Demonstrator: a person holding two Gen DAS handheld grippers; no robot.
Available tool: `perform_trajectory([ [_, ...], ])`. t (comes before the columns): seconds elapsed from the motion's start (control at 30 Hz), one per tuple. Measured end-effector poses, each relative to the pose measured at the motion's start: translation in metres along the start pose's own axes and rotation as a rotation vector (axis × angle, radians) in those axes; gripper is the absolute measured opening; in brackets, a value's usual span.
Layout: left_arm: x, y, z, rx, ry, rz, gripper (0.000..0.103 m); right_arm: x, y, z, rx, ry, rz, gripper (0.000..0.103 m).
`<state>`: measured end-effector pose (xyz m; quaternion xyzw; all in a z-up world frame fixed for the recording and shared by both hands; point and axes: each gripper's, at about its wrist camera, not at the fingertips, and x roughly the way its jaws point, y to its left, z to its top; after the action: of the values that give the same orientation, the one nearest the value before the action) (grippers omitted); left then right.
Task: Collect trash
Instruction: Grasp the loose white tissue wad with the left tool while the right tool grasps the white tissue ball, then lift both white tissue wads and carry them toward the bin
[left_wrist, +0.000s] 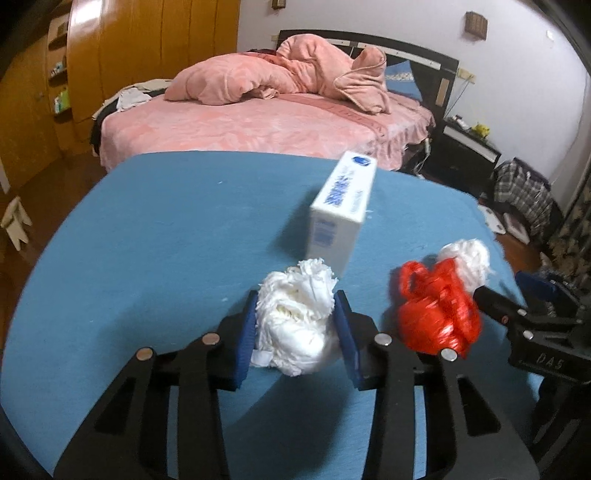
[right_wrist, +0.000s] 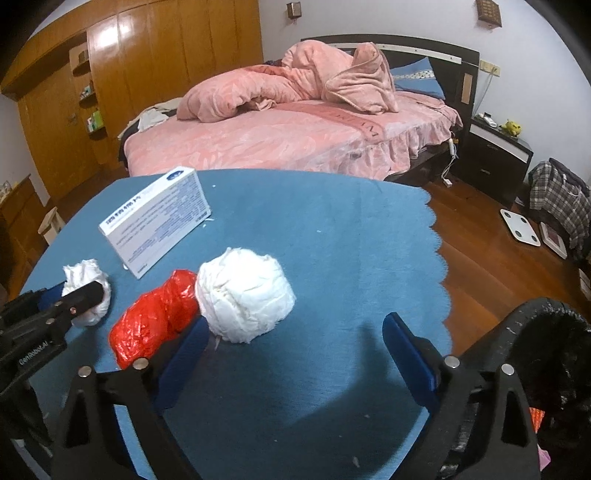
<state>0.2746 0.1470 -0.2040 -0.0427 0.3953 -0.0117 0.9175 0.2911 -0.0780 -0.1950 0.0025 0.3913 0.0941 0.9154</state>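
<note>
Dim warm indoor light; glare on wardrobe (right_wrist: 122, 40); soft blur; fisheye bending, dark corners.

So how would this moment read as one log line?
left gripper: shut on tissue wad | right gripper: open, empty | red plastic bag, white carton: on table

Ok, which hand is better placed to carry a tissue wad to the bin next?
Left. The left gripper has its jaws pressed on a tissue wad; the right gripper is open, holding nothing.
</note>
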Motion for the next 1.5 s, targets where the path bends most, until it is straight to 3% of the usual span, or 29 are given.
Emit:
perform_trajectory([
  [0.23, 0.006, 0.006, -0.001, -0.009, 0.024, 0.018, 0.041, 0.012, 0.011, 0.006, -0.016, 0.014, 0.022, 0.086],
  [0.37, 0.007, 0.010, -0.002, -0.019, 0.032, 0.012, 0.043, 0.022, 0.016, 0.010, -0.023, 0.046, 0.046, 0.069],
  [0.47, 0.010, 0.010, -0.002, -0.023, 0.044, 0.007, 0.046, 0.023, 0.018, 0.009, -0.033, 0.048, 0.044, 0.066],
  [0.9, 0.014, 0.007, -0.002, -0.006, 0.066, 0.009, 0.053, 0.028, 0.028, 0.003, -0.073, 0.075, 0.021, 0.072],
  [1.2, 0.016, 0.000, -0.004, 0.023, 0.076, 0.024, 0.056, 0.026, 0.029, 0.001, -0.073, 0.070, 0.019, 0.071],
  [1.5, 0.017, -0.009, -0.004, 0.056, 0.085, 0.029, 0.066, 0.021, 0.023, 0.003, -0.043, 0.047, 0.025, 0.046],
])
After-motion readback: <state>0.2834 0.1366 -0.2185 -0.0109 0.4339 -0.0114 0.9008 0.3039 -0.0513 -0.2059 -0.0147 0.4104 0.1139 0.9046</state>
